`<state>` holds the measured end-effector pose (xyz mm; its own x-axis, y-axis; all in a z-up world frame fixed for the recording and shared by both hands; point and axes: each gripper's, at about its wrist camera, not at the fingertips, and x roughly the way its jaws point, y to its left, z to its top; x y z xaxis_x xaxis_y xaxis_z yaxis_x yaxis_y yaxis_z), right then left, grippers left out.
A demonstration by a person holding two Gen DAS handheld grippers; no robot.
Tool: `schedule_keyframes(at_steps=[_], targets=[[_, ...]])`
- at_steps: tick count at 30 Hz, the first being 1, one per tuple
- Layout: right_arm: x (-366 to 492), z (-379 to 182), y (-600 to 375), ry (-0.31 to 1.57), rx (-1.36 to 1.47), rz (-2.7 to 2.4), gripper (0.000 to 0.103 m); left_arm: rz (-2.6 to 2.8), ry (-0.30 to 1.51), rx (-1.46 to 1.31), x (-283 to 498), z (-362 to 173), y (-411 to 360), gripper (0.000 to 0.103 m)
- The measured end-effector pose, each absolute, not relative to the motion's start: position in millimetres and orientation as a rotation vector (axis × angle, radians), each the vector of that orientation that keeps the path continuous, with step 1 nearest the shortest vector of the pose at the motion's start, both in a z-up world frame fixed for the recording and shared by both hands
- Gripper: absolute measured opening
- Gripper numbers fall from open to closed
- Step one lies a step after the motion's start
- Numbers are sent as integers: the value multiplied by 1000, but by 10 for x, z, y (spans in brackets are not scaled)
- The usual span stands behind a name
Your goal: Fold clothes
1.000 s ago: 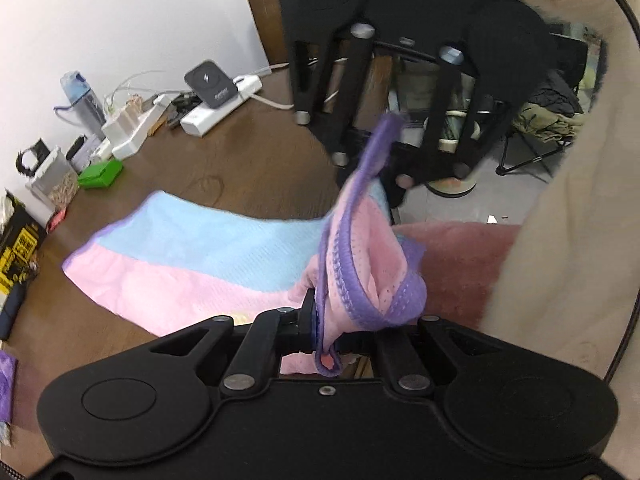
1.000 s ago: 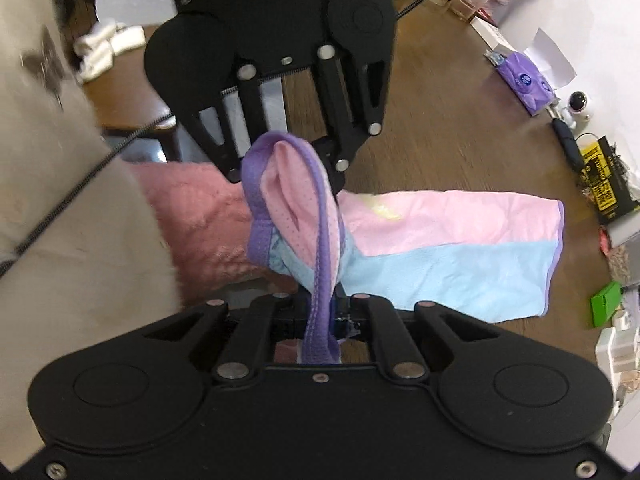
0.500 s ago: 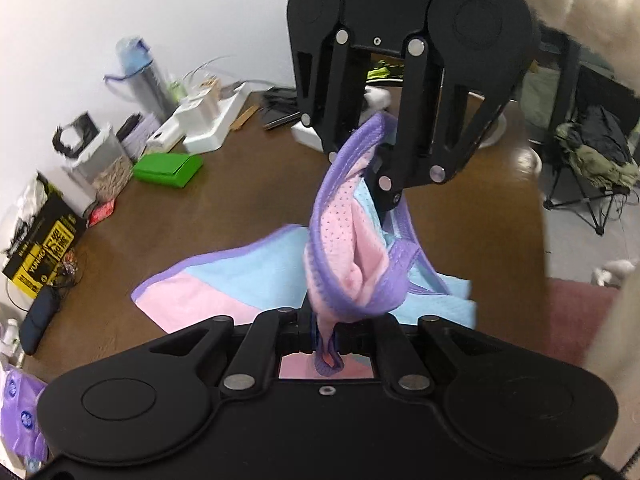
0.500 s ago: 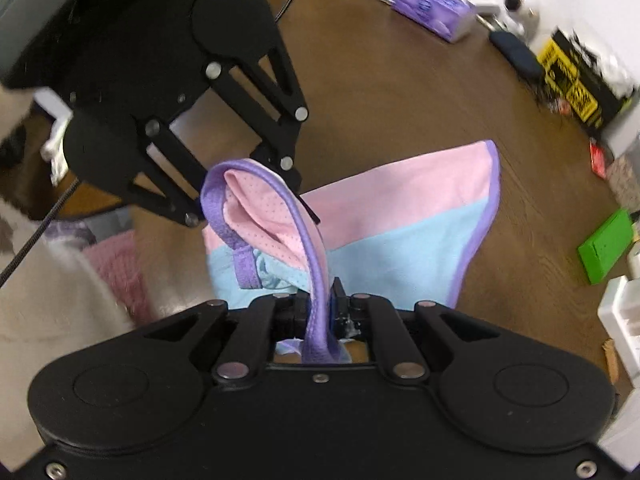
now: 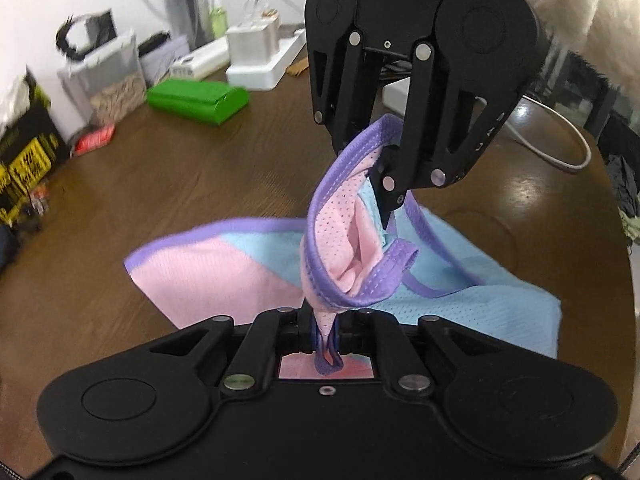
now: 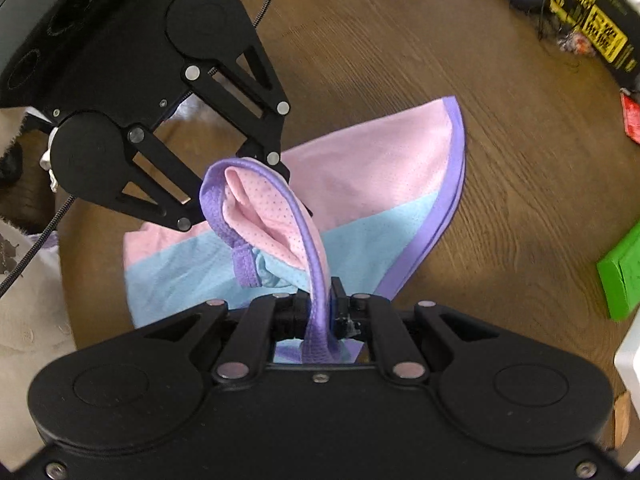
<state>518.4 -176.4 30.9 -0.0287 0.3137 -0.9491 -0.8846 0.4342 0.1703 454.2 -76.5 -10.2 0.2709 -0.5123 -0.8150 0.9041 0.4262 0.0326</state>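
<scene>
Bright even indoor light; glare on table (image 5: 532,176); fisheye bending at edges; clutter motion-blurred.

Looks like a home room or home-office corner. Brown wooden counter (image 5: 168,184) against a white wall, cluttered beyond the left claw (image 5: 326,330): white power strip (image 5: 264,68) with chargers, water bottle (image 5: 186,0), green pouch (image 5: 196,100), yellow-black box (image 5: 24,160), cables.

Mesh garment (image 5: 224,264) was pink and light blue in blocks, trimmed in purple, with fine perforations. Table (image 5: 160,184) showed dark brown wood grain. Pouch (image 5: 196,100) was bright green; box (image 6: 592,28) yellow and black.
</scene>
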Motion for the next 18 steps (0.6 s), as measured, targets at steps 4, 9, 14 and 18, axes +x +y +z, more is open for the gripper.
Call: schedule_keyframes(at_steps=[4,9,14,18], targets=[[5316,226,-1679,1252,-590,1051,28,-995,836,538,4591,-176,-726,11],[5416,309,-1776,1155,-554,980,48,-930,835,508,4615,-187,-688,27],[5270,557,-1959,970,-529,921,78,-838,820,503,4605,-169,-678,32],[4922,679,-2121,861,-510,869,78,-717,802,481,4638,-110,-639,34]])
